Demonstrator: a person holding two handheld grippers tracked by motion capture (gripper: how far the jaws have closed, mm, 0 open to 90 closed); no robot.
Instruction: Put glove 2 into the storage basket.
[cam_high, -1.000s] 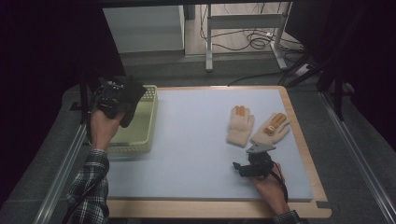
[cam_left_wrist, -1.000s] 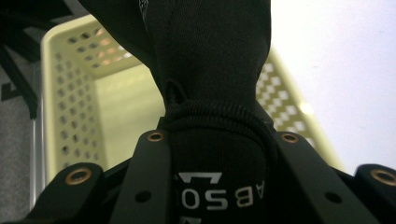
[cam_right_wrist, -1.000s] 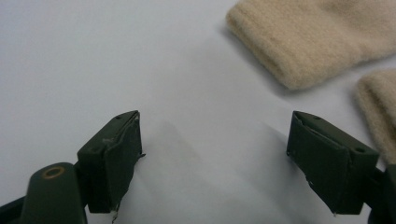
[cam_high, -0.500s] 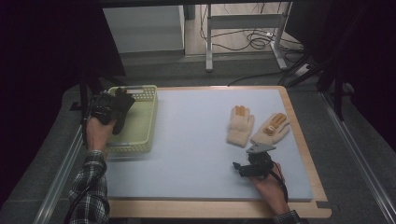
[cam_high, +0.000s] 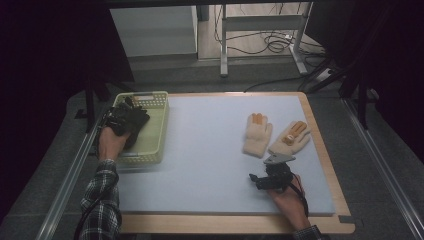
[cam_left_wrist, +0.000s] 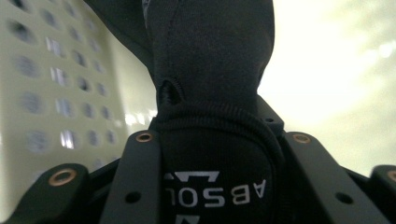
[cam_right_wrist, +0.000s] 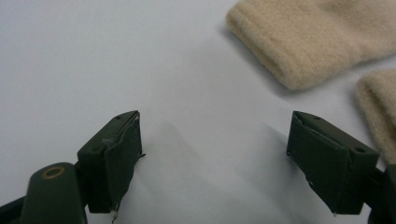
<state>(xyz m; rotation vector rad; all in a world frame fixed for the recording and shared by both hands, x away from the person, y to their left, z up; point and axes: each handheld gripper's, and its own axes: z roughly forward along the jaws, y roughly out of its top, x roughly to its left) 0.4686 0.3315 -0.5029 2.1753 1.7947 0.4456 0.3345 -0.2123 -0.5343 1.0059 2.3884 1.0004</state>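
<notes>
The left claw (cam_high: 131, 117) is held over the pale green basket (cam_high: 155, 131) at the left edge of the surface (cam_high: 210, 150), and it is clamped on a black glove (cam_high: 135, 122). In the left gripper view the black glove (cam_left_wrist: 210, 93) is seen pinched between the two black jaws, its ribbed cuff with white lettering lying between them and the rest of it hanging forward into the basket, whose perforated wall (cam_left_wrist: 60, 93) is seen blurred on the left.

The surface is covered by a pale blue mat framed in wood. The basket is placed at the mat's far left corner, well apart from everything else.

Two cream gloves with orange fingertips are laid flat on the right part of the mat, just beside each other: the left cream glove (cam_high: 258, 134) pointing away from the person, and the right cream glove (cam_high: 291, 138) tilted to the right.

The right claw (cam_high: 265, 176) is rested low on the mat, near the cuffs of the cream gloves. In the right gripper view its jaws are spread wide with bare mat between them, nothing being held; the cuff of one cream glove (cam_right_wrist: 317, 42) is seen just ahead and the edge of the other (cam_right_wrist: 378, 107) at the right.
</notes>
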